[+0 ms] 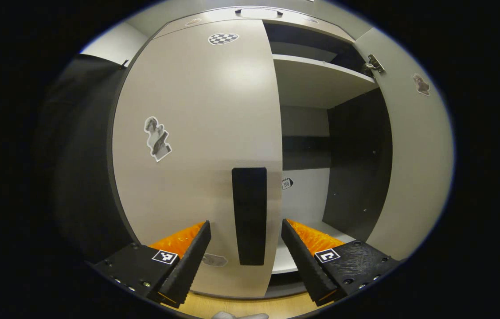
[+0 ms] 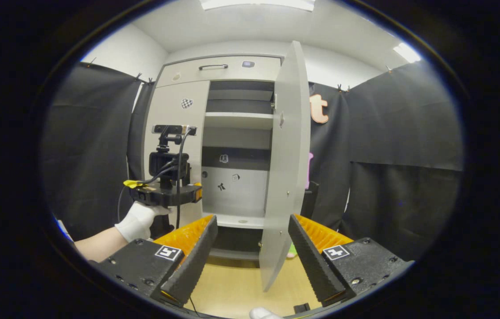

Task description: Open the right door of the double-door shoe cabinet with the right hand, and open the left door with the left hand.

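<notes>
At the shoe cabinet (image 2: 214, 146) | right door (image 2: 287, 164) stood open | left hand-held gripper (image 1: 246, 248) gaped around left door's handle (image 1: 249, 215) | next: clamp, pull.

The closed left door (image 1: 197, 133) stands left of the open compartment, the right door (image 2: 287, 164) swung outward.

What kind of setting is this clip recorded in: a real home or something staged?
Most likely a staged recording booth, not a lived-in home. Black cloth hangs clipped along the walls around a lone shoe cabinet, its shelves bare and its right door swung open, under plain ceiling light panels.
</notes>
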`<state>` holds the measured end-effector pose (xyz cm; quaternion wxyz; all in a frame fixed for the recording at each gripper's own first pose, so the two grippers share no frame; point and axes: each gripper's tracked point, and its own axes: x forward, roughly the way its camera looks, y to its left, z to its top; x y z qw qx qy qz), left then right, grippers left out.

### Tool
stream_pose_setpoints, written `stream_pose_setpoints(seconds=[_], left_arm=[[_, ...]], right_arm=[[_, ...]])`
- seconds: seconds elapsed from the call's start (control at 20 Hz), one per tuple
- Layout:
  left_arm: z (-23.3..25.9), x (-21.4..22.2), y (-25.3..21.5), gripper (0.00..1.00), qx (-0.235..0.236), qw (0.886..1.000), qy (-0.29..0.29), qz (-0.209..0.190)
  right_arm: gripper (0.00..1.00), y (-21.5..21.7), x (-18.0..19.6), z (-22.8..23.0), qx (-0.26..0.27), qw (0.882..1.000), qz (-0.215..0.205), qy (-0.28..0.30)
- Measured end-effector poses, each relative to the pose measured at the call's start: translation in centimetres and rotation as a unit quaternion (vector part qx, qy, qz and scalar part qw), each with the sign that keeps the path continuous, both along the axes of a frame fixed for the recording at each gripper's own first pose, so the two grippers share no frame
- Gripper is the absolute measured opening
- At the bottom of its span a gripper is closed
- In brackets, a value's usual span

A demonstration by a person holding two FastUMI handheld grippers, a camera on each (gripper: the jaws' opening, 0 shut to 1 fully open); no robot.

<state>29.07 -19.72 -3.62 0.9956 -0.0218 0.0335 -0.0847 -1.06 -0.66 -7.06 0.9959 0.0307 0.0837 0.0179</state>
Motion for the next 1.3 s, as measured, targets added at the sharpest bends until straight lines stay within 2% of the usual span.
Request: stream_pose_setpoints(seconds=[0.15, 0.2, 0.25, 0.3, 0.35, 0.4, 0.45, 0.5, 0.55, 0.6, 0.9, 1.3], left_arm=[[-0.1, 0.7, -0.2, 0.92, 0.004, 1.0, 0.003, 0.004], [0.1, 0.6, -0.5, 0.88, 0.003, 1.0, -0.003, -0.001], [0.2, 0.5, -0.7, 0.92, 0.008, 1.0, -0.002, -0.003], [0.2, 0.6, -1.1, 0.76, 0.011, 1.0, -0.005, -0.009], [0.2, 0.7, -1.3, 0.67, 0.01, 1.0, -0.005, -0.012], [0.2, 0.5, -1.3, 0.47, 0.008, 1.0, -0.003, -0.01], [0.2, 0.6, -0.6, 0.52, 0.012, 1.0, -0.003, 0.002], [0.0, 0.8, -0.6, 0.49, 0.008, 1.0, 0.0, 0.001], [0.3, 0.6, -0.4, 0.32, 0.007, 1.0, -0.001, -0.001], [0.1, 0.7, -0.4, 0.31, 0.007, 1.0, 0.001, -0.001], [0.2, 0.1, 0.0, 0.07, 0.01, 1.0, -0.008, 0.0], [0.6, -3.1, 0.8, 0.07, 0.004, 1.0, -0.007, -0.023]], right_arm=[[0.99, 0.4, 0.6, -0.3, 0.0, 1.0, 0.005, 0.005], [0.99, 0.4, 0.8, -0.2, -0.001, 1.0, 0.006, 0.004], [0.99, 0.5, 1.0, -0.1, -0.002, 1.0, 0.007, 0.002], [1.0, 0.5, 1.1, -0.1, -0.002, 1.0, 0.008, 0.002], [0.99, 0.6, 1.1, 0.0, -0.001, 1.0, 0.009, 0.001], [0.99, 0.6, 1.2, 0.2, -0.001, 1.0, 0.01, 0.0], [0.99, 0.7, 1.2, 0.3, -0.001, 1.0, 0.011, -0.003], [1.0, 0.8, 1.2, 0.3, -0.001, 1.0, 0.013, -0.003], [0.99, 0.9, 1.2, 0.3, 0.0, 1.0, 0.015, -0.005], [0.99, 1.0, 1.2, 0.3, -0.001, 1.0, 0.018, -0.004], [0.98, 1.3, 0.5, -0.2, 0.0, 1.0, 0.026, 0.001], [1.0, 2.1, -1.2, 0.3, 0.003, 0.999, 0.036, -0.005]])
